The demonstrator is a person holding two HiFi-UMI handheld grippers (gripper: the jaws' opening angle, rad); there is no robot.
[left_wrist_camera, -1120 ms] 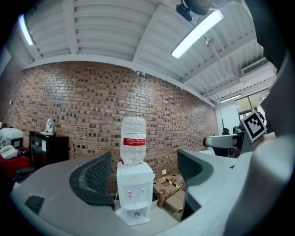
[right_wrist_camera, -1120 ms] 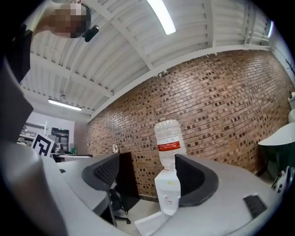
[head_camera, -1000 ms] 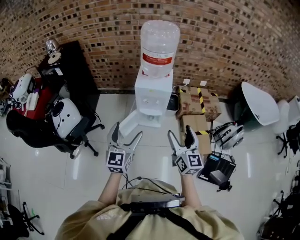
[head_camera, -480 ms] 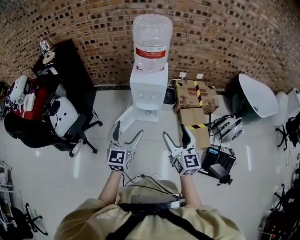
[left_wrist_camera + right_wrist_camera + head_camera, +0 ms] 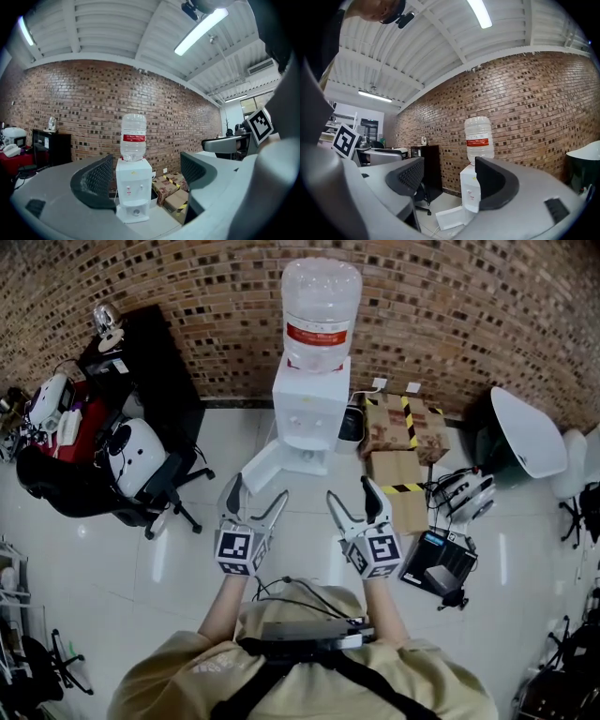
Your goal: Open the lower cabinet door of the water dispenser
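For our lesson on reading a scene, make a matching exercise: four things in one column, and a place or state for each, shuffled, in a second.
Things:
1 water bottle
2 lower cabinet door
3 cardboard boxes
4 black cabinet

Places or states:
A swung open
B striped with yellow-black tape
C on top of the water dispenser
D left of the dispenser in the head view

Pairs: 1-C, 2-A, 3-B, 4-D
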